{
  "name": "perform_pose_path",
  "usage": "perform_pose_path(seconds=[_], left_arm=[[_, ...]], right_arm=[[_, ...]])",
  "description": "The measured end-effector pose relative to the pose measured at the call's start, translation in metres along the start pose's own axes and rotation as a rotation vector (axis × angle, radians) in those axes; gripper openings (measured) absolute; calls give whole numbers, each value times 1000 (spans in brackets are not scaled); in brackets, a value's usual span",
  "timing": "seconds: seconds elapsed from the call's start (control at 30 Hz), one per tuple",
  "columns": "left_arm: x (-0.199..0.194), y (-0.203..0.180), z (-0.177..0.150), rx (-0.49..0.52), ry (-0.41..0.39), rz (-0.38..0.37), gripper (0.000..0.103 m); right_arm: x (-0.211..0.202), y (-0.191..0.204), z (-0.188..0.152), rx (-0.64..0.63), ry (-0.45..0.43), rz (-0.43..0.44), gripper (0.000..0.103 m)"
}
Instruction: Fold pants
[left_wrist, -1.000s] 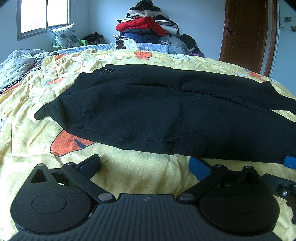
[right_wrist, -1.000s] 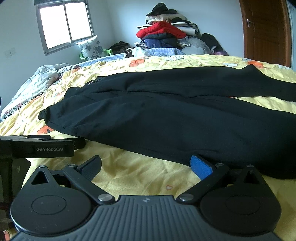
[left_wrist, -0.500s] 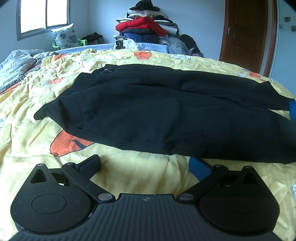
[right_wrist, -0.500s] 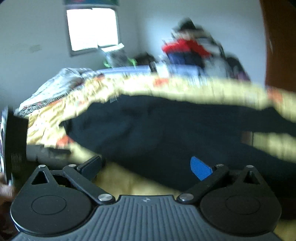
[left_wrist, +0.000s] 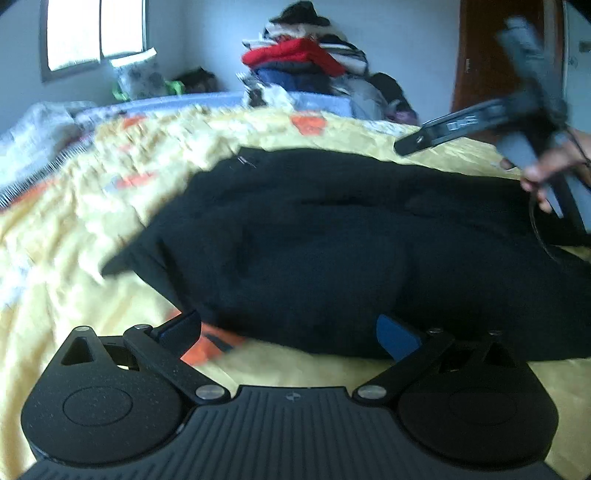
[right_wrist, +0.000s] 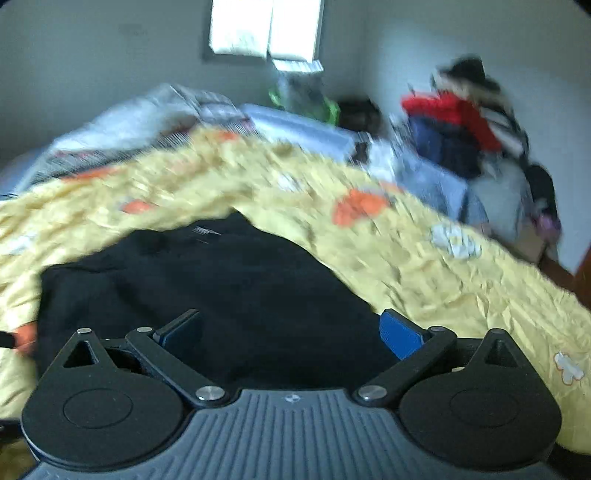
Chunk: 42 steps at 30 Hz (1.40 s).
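A bed (left_wrist: 74, 236) under a yellow patterned cover carries the black pants (left_wrist: 332, 251), spread flat across its middle. Clothes are heaped (left_wrist: 303, 62) by the far wall. The left claw (left_wrist: 288, 332) hangs released at the pants' near edge, touching nothing. The right claw (right_wrist: 290, 332), likewise spread wide and empty, hovers over the black cloth, a hand (left_wrist: 550, 170) gripping its handle. Both views are blurred.

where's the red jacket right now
The red jacket sits on the clothes pile against the far wall beyond the bed, top centre in the left wrist view, left of the wooden door.
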<state>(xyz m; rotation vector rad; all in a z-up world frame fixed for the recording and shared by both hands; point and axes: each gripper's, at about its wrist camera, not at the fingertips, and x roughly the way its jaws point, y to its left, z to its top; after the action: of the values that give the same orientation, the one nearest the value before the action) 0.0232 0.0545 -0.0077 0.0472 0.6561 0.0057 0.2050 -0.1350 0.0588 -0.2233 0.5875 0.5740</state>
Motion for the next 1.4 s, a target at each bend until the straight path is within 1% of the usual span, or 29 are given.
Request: perform_pose_path(seconds=[0.03,0.13,0.17,0.23,0.33,0.4,0.47,0.5,0.53,0.57,0.6,0.63,0.67,0.73,0.8,0.9,1.03,1.13,1.2,1.23,1.33,1.37,1.4], left_arm=[[1,1,3,14,-5,15,103],[6,5,11,25,5,1,103],[7,6,13,23,3,-4,103],[9,9,16,30,-2,-9,103],[10,12,23,42,-15,-12,103],[14,12,28,44,-25,-3,103],[20,14,33,43,-32,4,103],[22,16,35,41,-34,4,103],[24,18,39,38,-34,4,103],[26,19,41,33,-34,4,103],[29,21,44,24,-34,1,103],[32,24,49,9,-31,-7,103],[35,27,53,-3,-29,-15,103],[44,35,66,-43,-18,-47,103],[55,46,79,-106,4,-95,103],[74,71,105,-260,29,-194,103],[102,98,134,-460,38,-277,102],[125,111,152,-572,59,-353,102],[140,114,160,-622,75,-413,103],[150,116,164,-651,92,-428,102],[178,123,167,-754,143,-440,101],[187,126,167,-791,162,-446,100],[192,131,167,-819,168,-454,95]], right_arm=[[16,-8,6,31,36,4,102],[52,-29,12,98,73,45,102],[62,-33,14,100,77,62,102],[83,-38,20,92,93,56,102],[114,-47,29,90,138,80,102],[131,-51,33,92,162,97,92],[146,-56,34,107,197,135,75],[151,-58,34,114,206,158,74],[150,-58,34,103,194,167,59],[149,-56,34,93,193,184,36],[146,-54,35,80,185,191,26],[143,-50,36,54,174,172,14],[139,-44,36,14,162,146,10],[126,-28,34,-83,129,108,8],[113,-10,30,-181,93,76,8],[86,27,19,-391,29,11,8],[56,69,-1,-601,-34,-23,8],[40,89,-14,-690,-57,-28,8],[34,99,-20,-731,-61,-27,8],[30,101,-24,-741,-65,-25,8],[24,101,-28,-740,-76,-22,8],[22,100,-28,-732,-78,-19,8],[20,99,-28,-724,-84,-20,8]])
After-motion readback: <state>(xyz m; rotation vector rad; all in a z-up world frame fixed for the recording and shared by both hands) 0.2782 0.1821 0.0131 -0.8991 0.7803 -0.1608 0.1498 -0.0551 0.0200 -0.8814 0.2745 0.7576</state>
